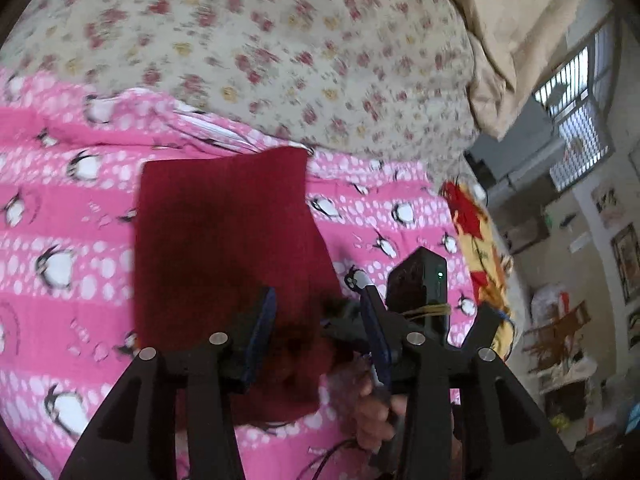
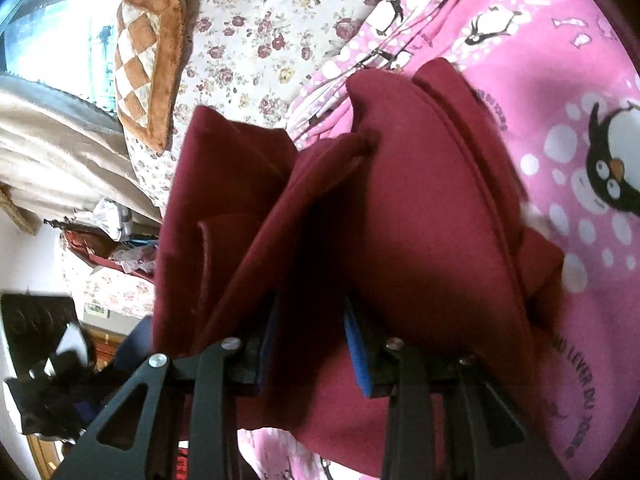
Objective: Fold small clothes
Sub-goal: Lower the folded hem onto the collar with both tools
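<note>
Two tongs work one maroon garment on a pink penguin sheet. Left gripper stands apart just above its near edge, gripping nothing. Right gripper seems clamped on bunched folds, though cloth hides its pads. Beyond lies a floral bedspread.

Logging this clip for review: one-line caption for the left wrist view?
Left gripper open above a folded maroon garment on a pink penguin-print sheet.

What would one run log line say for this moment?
task: fold clothes | left gripper: open above dark red garment | right gripper: fabric bunched between its pads | surface: pink penguin blanket
</note>
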Demonstrator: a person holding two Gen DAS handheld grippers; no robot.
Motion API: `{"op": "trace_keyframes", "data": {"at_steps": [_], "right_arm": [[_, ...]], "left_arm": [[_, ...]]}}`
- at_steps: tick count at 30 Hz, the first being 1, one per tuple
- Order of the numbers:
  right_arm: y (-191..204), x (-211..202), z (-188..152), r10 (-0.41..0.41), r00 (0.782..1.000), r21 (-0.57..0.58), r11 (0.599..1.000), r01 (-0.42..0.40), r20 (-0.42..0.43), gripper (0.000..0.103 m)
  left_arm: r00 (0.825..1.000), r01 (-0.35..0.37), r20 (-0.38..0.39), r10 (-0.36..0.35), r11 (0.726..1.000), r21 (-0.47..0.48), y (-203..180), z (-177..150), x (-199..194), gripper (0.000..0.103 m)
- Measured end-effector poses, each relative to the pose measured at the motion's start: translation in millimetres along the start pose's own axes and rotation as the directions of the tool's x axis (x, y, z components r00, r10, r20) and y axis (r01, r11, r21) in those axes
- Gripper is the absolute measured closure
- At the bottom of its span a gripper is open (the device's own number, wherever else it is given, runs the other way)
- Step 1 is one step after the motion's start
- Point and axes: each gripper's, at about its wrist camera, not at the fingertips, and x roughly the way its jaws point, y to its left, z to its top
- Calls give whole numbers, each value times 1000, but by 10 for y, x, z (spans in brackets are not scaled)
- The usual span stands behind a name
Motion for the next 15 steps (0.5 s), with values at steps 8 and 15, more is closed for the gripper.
{"op": "trace_keyframes", "data": {"at_steps": [8,15], "right_arm": [[-218,-204,-9,118,987,165,977,-135,113,66],[-304,-283,-25,192,964,229,945,-232,184,53]], "left_arm": [[997,-82,-13,81,993,-84,443,-302,63,81],[988,-139,-72,135,989,-56,434,-500,393,81]]}}
